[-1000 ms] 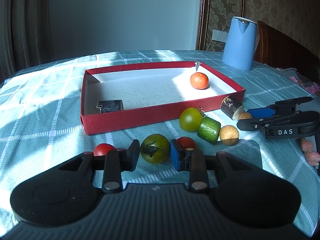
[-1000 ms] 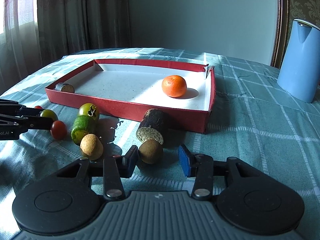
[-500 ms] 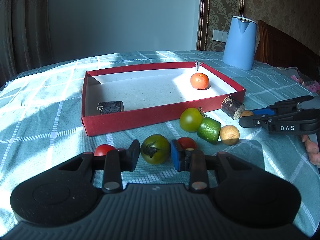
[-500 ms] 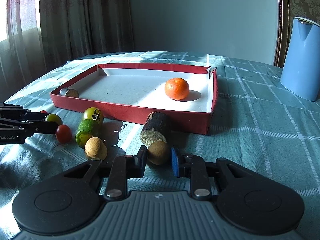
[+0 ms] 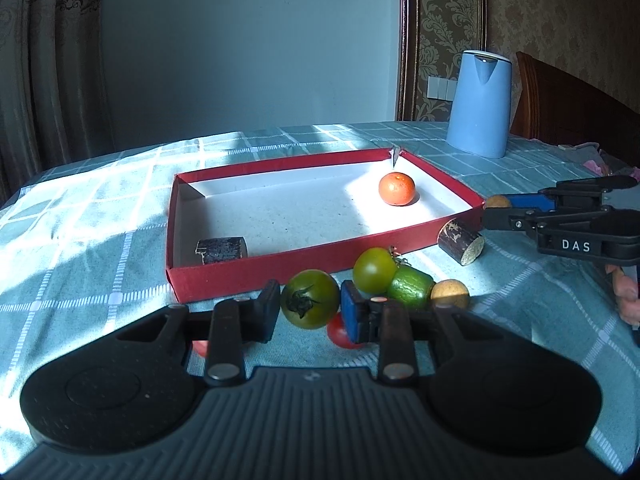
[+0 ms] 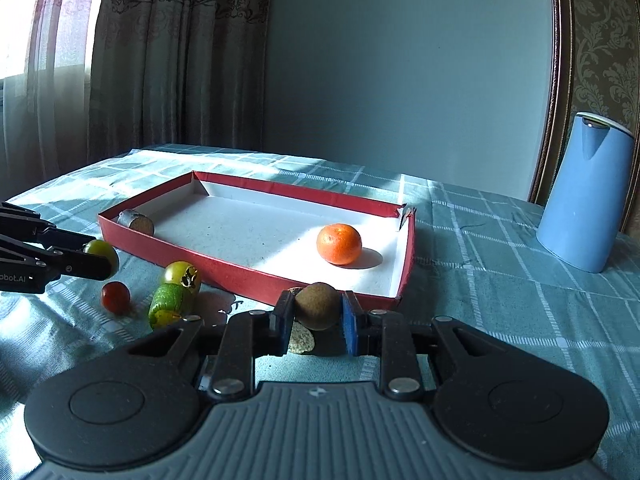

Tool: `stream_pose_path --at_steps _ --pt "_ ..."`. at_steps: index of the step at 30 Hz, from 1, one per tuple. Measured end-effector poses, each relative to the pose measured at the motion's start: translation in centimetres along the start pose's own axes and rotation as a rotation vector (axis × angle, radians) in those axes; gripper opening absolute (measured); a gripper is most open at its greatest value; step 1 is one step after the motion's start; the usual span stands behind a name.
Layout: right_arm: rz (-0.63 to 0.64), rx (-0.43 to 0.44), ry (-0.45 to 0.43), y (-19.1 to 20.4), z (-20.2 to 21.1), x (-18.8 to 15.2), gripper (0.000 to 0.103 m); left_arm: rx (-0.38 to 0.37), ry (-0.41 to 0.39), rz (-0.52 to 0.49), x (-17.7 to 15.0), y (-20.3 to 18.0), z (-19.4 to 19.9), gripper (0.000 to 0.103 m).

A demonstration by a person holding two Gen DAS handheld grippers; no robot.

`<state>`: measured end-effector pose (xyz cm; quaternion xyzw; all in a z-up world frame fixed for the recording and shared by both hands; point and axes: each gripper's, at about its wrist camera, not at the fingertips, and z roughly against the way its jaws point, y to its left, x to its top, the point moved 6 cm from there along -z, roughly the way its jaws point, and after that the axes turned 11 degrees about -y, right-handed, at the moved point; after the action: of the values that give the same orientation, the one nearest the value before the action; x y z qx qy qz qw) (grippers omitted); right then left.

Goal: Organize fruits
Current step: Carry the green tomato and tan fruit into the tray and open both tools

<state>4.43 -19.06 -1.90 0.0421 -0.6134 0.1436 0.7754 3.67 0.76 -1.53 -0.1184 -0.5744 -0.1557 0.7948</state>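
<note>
My left gripper (image 5: 309, 313) is shut on a dark green tomato (image 5: 310, 304), held just above the cloth in front of the red tray (image 5: 256, 276). In the right wrist view that left gripper (image 6: 105, 261) comes in from the left with the tomato (image 6: 105, 249) at its tips. My right gripper (image 6: 316, 317) is shut on a brown round fruit (image 6: 318, 305) near the tray's right corner (image 6: 406, 276). An orange (image 6: 339, 243) and a cut dark stick piece (image 6: 136, 221) lie in the tray.
On the checked cloth lie a yellow-green tomato (image 5: 374, 270), a green chunk (image 5: 412, 290), a tan ball (image 5: 450, 294), a red cherry tomato (image 5: 339, 335) and a dark log piece (image 5: 460, 240). A blue kettle (image 5: 480, 104) stands behind the tray. A person's hand (image 5: 626, 296) shows at the right.
My right gripper closed on the brown fruit and raised it off the cloth, over the log piece. My left gripper kept its hold on the green tomato and tipped up a little.
</note>
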Motion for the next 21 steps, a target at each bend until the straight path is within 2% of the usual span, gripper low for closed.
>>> stream_pose_path --at_steps 4,8,14,18,21 --pt "0.005 0.027 0.002 0.6 -2.3 1.9 0.025 0.015 -0.03 0.017 2.0 0.0 -1.4 0.029" --pt "-0.013 0.051 0.048 1.4 -6.0 2.9 0.025 0.095 -0.036 0.029 3.5 0.6 -4.2 0.029" --pt "-0.047 0.066 0.138 2.2 -11.2 2.3 0.025 0.146 0.005 0.05 4.3 1.8 -8.4 0.029" --pt "-0.046 0.081 0.186 2.7 -13.3 1.8 0.025 0.205 0.05 0.059 4.1 2.9 -10.8 0.029" --pt "-0.04 0.085 0.203 3.0 -14.2 1.6 0.025 0.221 0.088 0.084 3.7 3.8 -12.1 0.029"
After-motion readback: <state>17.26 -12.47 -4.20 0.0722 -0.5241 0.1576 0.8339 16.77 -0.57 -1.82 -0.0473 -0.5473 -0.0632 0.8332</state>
